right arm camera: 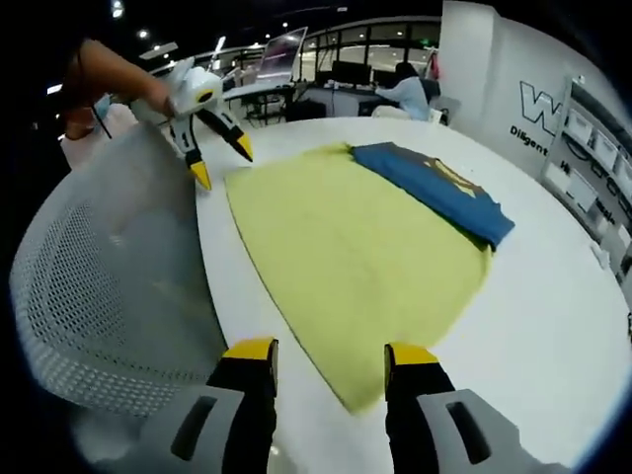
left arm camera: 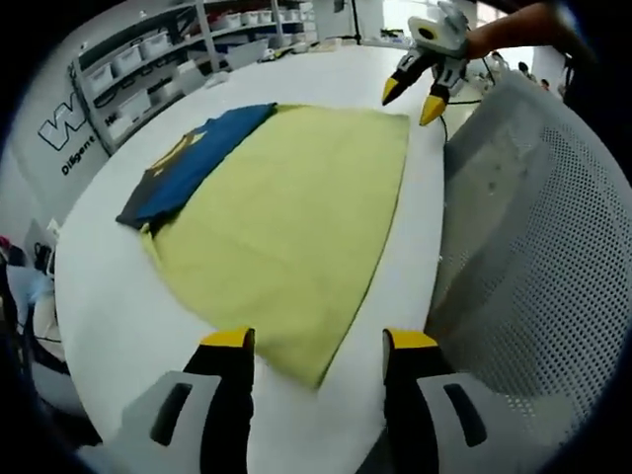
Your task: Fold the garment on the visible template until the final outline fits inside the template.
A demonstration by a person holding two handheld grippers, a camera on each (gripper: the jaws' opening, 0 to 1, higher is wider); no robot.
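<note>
Both grippers, left (left arm camera: 314, 341) and right (right arm camera: 329, 346), hover with jaws apart over opposite corners of the yellow cloth template (left arm camera: 286, 217), its far edge bearing the folded blue garment (left arm camera: 193, 163), probably lining up.

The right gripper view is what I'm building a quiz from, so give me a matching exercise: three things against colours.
Things:
1. cloth
2. garment
3. chair

Colours:
A. white mesh
B. yellow
C. blue

Pairs: 1-B, 2-C, 3-A
</note>
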